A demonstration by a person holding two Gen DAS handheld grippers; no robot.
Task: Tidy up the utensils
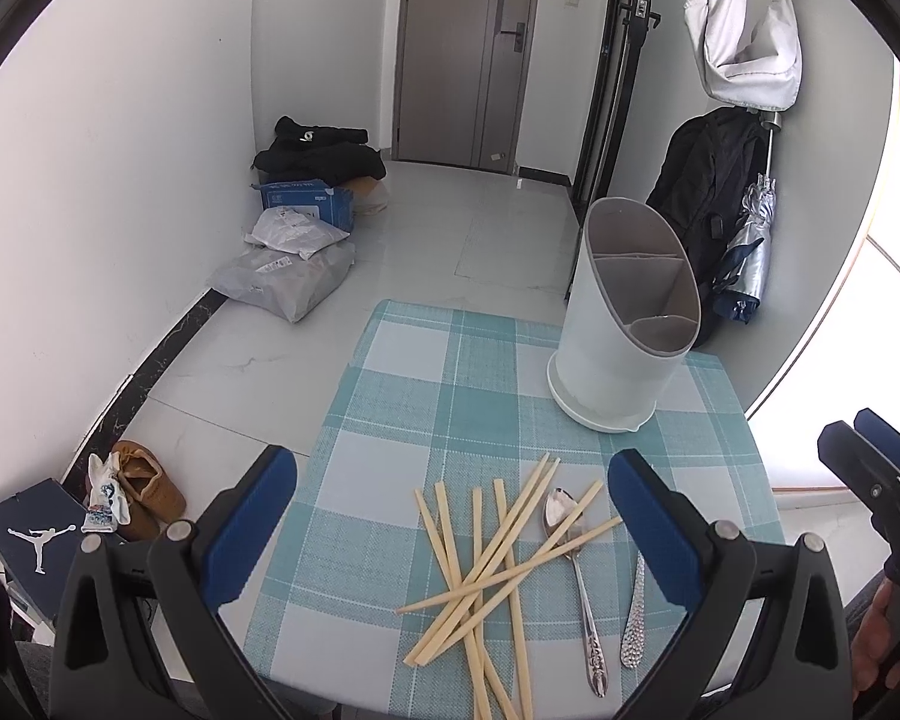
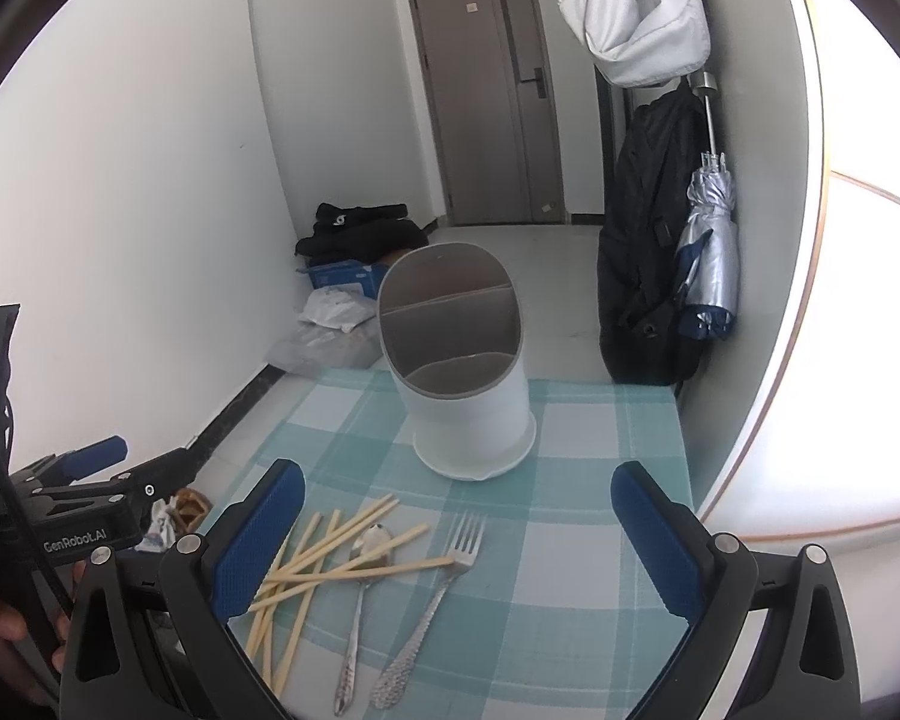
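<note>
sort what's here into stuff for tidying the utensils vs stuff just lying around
For the job:
pale wooden chopsticks
silver spoon
silver fork with hammered handle
white divided utensil holder

Lying about:
brown shoe
grey parcel bags
silver folded umbrella

Both views are brightly lit by daylight from the right, where a window point(image 2: 858, 300) is blown out white. Edges are bent and darkened by fisheye distortion.

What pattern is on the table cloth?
Teal and white plaid cloth, clearest in the left wrist view.
</note>
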